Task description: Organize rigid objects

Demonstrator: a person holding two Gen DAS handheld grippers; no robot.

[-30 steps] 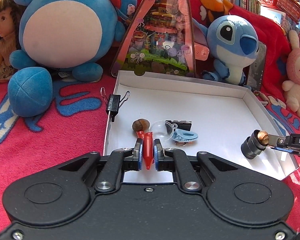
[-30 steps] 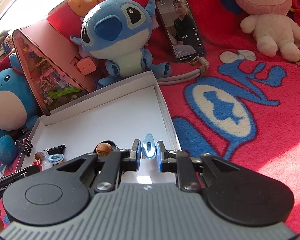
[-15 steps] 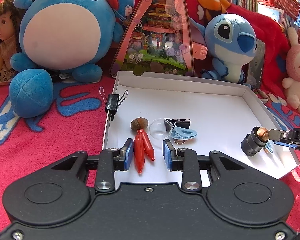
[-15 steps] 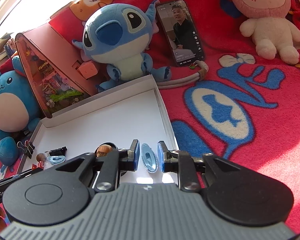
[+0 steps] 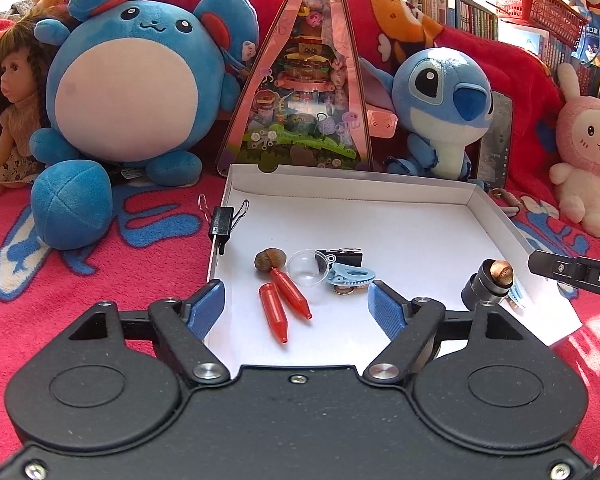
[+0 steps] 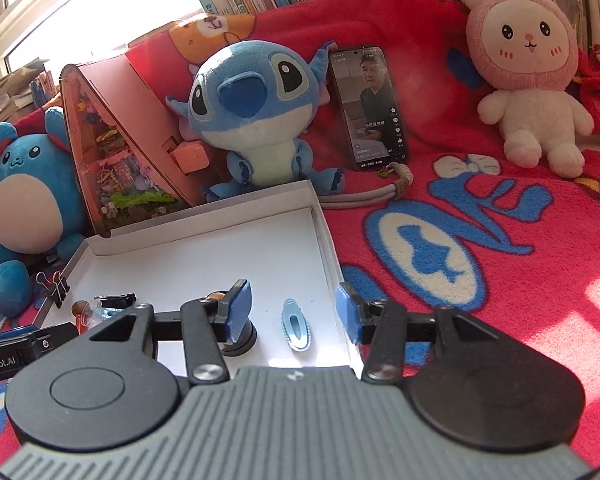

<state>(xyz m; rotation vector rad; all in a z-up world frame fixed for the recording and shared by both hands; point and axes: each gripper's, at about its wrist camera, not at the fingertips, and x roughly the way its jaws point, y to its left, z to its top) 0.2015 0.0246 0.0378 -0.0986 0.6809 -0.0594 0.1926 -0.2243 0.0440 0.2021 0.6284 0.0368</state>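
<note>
A shallow white box (image 5: 380, 224) lies on the red blanket. Two red pointed caps (image 5: 274, 312) lie loose at its near left, between the spread pads of my left gripper (image 5: 296, 306); its jaws are opening and touch neither cap. Behind them sit an acorn (image 5: 270, 259), a clear dome (image 5: 306, 268), a blue clip (image 5: 350, 276) and a black binder clip (image 5: 342, 257). In the right wrist view a light-blue hair clip (image 6: 296, 324) lies flat on the box floor (image 6: 228, 256) between the pads of my right gripper (image 6: 294, 314), whose jaws are opening. A black cylinder (image 5: 488, 284) with a copper top stands beside it.
A black binder clip (image 5: 222, 222) grips the box's left wall. Plush toys, a doll (image 5: 8, 120) and a pink triangular diorama (image 5: 312, 92) crowd the back. A phone (image 6: 368, 108) leans beside the blue plush (image 6: 252, 112). A pink rabbit plush (image 6: 528, 72) sits at the right.
Both grippers have let go. The left one released a red cap, which now lies beside the other. The right one released the light-blue hair clip onto the box floor and drew back slightly.
</note>
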